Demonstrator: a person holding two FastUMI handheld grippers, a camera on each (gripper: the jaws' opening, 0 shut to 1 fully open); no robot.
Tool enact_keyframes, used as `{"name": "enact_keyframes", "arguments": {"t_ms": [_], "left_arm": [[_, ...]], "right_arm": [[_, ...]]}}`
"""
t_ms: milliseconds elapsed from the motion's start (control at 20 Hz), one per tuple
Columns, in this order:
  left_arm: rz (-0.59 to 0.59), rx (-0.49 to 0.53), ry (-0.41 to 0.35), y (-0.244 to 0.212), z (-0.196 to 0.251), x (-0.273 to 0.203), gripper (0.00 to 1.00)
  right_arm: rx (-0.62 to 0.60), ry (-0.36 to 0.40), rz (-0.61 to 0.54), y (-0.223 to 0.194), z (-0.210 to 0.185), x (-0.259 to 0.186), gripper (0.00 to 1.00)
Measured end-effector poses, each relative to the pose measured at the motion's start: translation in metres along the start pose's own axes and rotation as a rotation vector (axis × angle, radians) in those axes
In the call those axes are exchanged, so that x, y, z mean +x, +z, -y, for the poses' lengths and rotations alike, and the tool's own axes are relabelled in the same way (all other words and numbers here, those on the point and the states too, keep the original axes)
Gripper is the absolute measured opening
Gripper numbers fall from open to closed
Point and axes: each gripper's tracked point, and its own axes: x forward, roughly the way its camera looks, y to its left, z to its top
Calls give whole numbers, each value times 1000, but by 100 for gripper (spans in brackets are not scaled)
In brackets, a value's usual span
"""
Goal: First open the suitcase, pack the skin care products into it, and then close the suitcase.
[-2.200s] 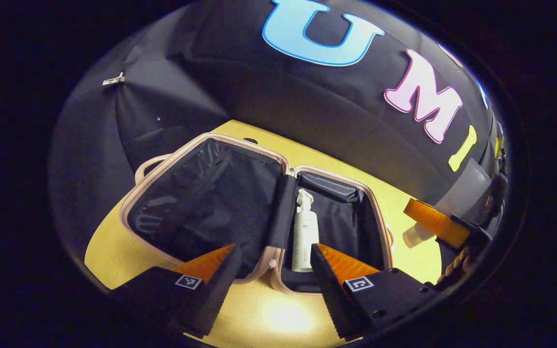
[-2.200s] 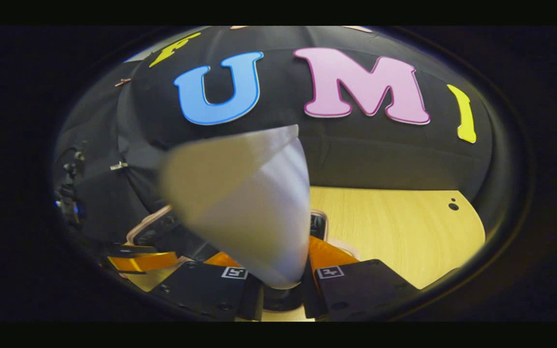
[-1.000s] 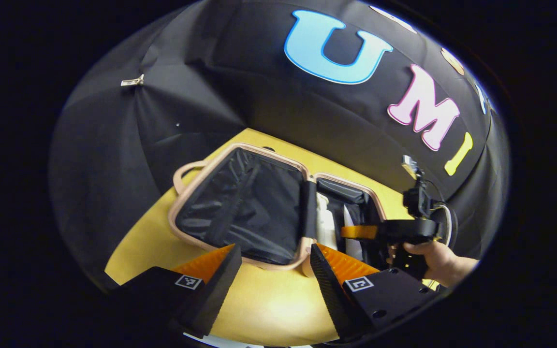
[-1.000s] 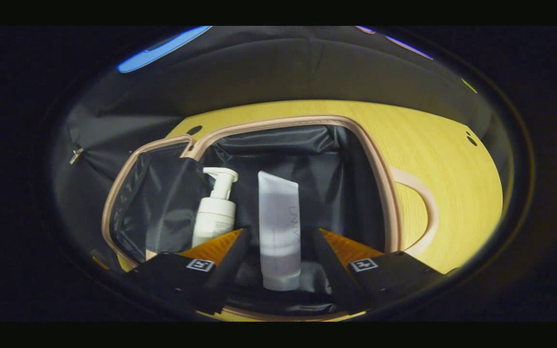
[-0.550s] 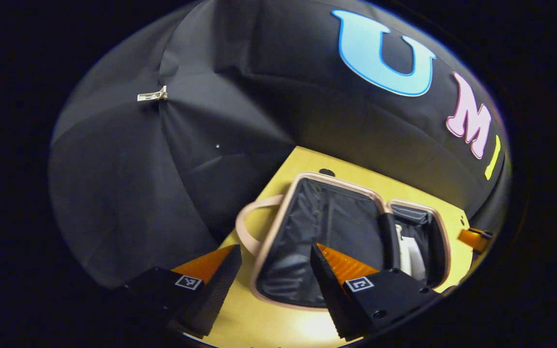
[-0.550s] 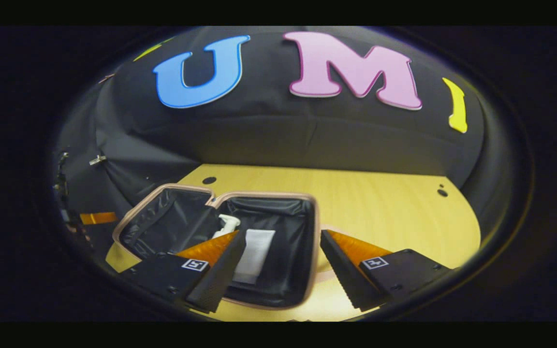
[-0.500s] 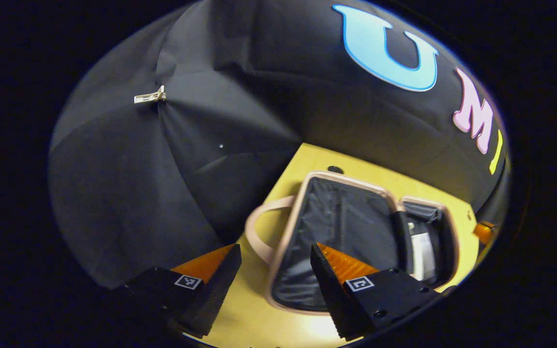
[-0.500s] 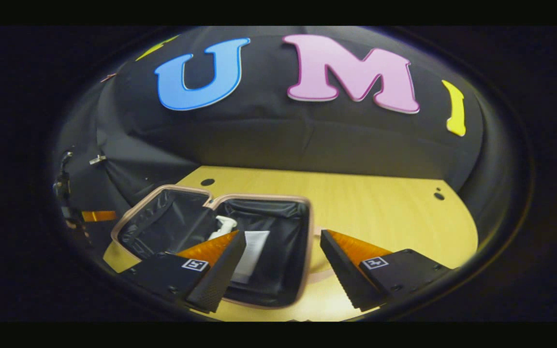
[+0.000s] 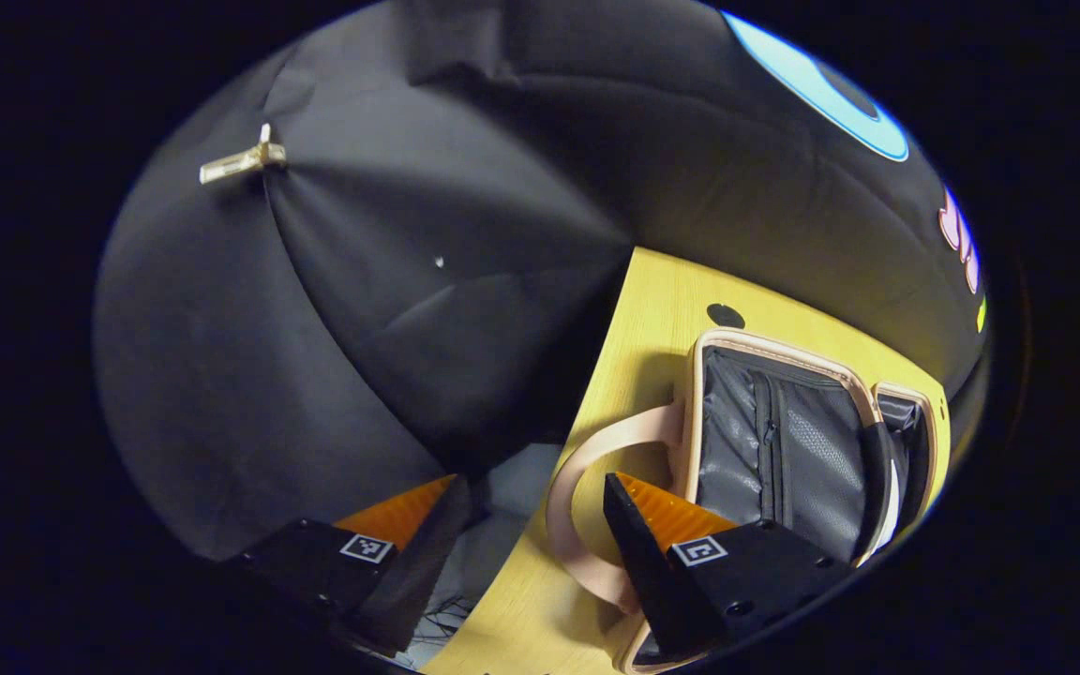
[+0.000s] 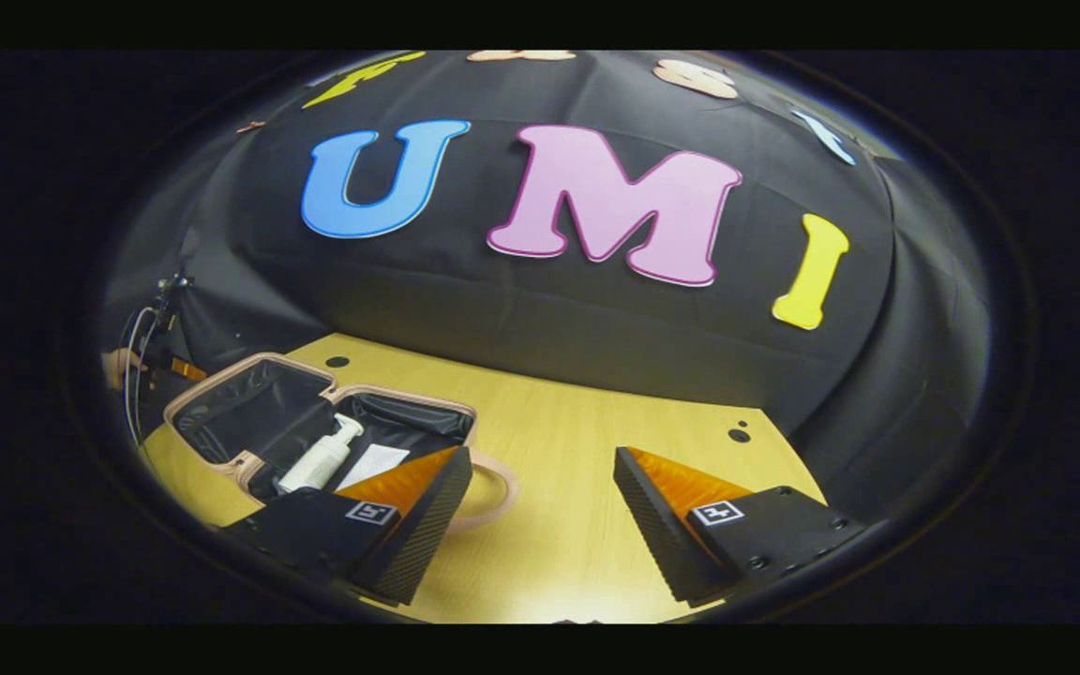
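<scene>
- While lying open and flat on the wooden table [image 10: 596, 450], suitcase [image 10: 221, 394] sitting at far left in the right gripper view, both black-lined halves facing up.
- Holding, in its right half, a white pump bottle [image 10: 320, 459] and, just beside it, a pale tube [image 10: 373, 464].
- Left gripper [image 9: 526, 530]: fingers spread wide, gripping nothing, hovering at the table's left edge, the right finger overlapping the pink handle [image 9: 587, 506] of the suitcase's left half [image 9: 784, 450].
- Right gripper [image 10: 540, 511]: fingers spread wide, empty, hanging over bare table right of the suitcase.
</scene>
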Motion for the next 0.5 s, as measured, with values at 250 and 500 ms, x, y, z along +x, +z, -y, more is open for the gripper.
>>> {"name": "enact_keyframes", "arguments": {"t_ms": [250, 500], "left_arm": [[-143, -12, -119, -18, 9, 26, 90], [-236, -81, -182, -31, 17, 33, 66]], "right_arm": [[-12, -72, -65, -34, 38, -15, 98], [19, -84, -87, -50, 44, -23, 98]]}}
